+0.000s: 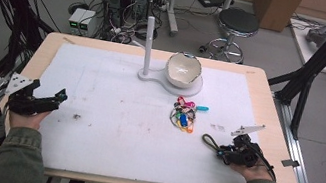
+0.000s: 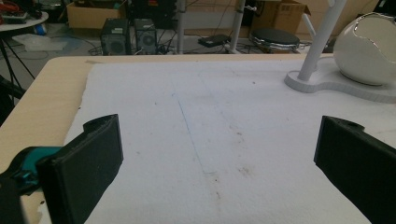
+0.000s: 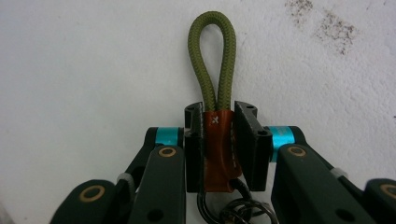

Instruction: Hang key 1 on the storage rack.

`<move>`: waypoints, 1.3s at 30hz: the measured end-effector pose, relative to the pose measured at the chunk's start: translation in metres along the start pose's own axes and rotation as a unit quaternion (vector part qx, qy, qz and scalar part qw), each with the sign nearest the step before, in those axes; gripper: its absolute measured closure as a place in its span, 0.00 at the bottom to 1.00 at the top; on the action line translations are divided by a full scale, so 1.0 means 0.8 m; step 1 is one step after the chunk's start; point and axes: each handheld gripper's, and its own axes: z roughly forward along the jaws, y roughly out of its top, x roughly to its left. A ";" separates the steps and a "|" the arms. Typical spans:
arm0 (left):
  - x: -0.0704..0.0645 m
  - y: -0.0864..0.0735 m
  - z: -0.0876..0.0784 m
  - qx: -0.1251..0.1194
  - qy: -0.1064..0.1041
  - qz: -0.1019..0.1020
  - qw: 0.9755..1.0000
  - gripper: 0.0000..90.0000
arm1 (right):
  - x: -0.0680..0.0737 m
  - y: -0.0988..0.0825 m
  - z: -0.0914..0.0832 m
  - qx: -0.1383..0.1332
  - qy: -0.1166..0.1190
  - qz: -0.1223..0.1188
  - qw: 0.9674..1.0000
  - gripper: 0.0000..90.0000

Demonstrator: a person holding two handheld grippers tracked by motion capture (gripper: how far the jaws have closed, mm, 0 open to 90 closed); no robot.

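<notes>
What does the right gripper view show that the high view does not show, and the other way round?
Right gripper view: the brown leather tab of the green cord loop is pinched between the right tongs, with a metal ring below it.
High view: the left tongs, the bunch of coloured key tags, the bowl on its white stand, and the stool.
Both: the white mat, the cord loop and the right tongs.
</notes>
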 end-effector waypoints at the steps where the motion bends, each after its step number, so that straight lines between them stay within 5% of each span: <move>1: 0.000 0.000 0.000 0.000 0.000 0.000 1.000 0.02 | 0.001 0.001 -0.002 -0.001 0.001 0.007 1.000 0.83; 19: 0.001 0.000 0.000 -0.002 0.000 -0.001 1.000 0.02 | 0.011 0.043 -0.023 -0.051 0.018 0.007 0.999 0.83; 39: 0.003 0.000 0.001 -0.002 -0.005 -0.007 1.000 0.02 | 0.014 0.081 -0.051 -0.116 0.028 0.023 0.993 0.82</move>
